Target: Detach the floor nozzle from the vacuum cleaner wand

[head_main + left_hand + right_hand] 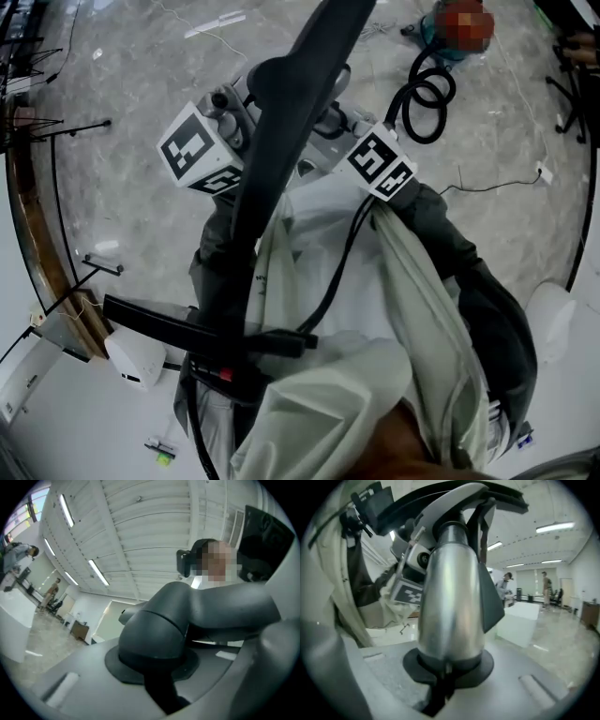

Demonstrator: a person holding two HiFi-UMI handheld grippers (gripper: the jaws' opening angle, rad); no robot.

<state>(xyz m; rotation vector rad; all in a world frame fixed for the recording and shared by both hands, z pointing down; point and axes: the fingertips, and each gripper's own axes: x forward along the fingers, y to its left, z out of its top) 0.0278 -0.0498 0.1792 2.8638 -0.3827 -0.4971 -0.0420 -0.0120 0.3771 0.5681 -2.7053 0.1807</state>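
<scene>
Holding the vacuum parts up in front of the person's chest, both grippers clamp them. The left gripper (157, 667) has its fingers closed narrow on the dark grey elbow of the nozzle (159, 620). The right gripper (450, 667) has its fingers closed narrow on the silver wand (450, 597). The floor (122, 187) lies well below.

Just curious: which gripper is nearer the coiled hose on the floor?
Right. The right gripper is on the hose side of the long dark piece; the left gripper is beyond it.
</scene>
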